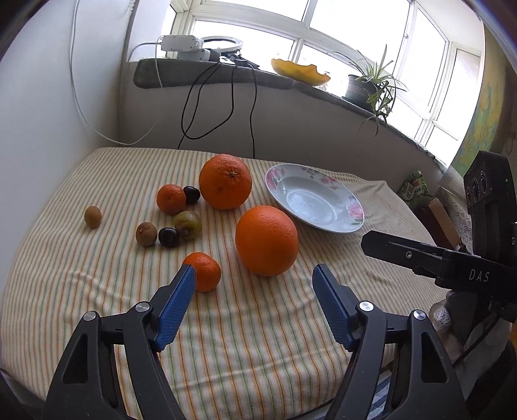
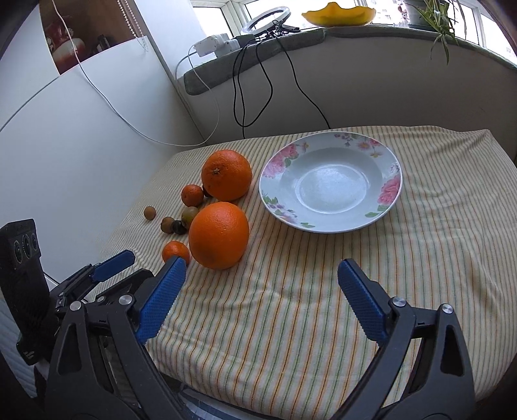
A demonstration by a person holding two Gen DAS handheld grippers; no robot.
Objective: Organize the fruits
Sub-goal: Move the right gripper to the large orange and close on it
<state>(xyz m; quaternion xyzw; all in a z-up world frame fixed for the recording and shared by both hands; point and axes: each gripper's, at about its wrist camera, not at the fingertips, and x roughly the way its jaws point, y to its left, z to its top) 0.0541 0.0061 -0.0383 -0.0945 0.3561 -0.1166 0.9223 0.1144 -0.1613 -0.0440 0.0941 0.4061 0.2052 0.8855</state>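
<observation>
Two big oranges lie on the striped cloth: the near orange (image 1: 266,240) (image 2: 219,235) and the far orange (image 1: 225,182) (image 2: 226,174). A near mandarin (image 1: 203,270) (image 2: 176,252), a far mandarin (image 1: 171,199) (image 2: 192,194), small brown and dark fruits (image 1: 168,234) (image 2: 174,224) lie left of them. A white floral plate (image 1: 352,213) (image 2: 392,181) stands empty at the right. My left gripper (image 1: 253,274) hangs open just short of the near orange, nothing between its pads. My right gripper (image 2: 261,269) is open over bare cloth, right of that orange.
The striped cloth (image 1: 97,284) (image 2: 420,258) covers a small table set against a white wall. Black and white cables (image 1: 232,97) hang behind. A windowsill holds a potted plant (image 1: 371,84) and a yellow dish (image 2: 339,14). The right gripper's finger (image 1: 420,255) juts in at right.
</observation>
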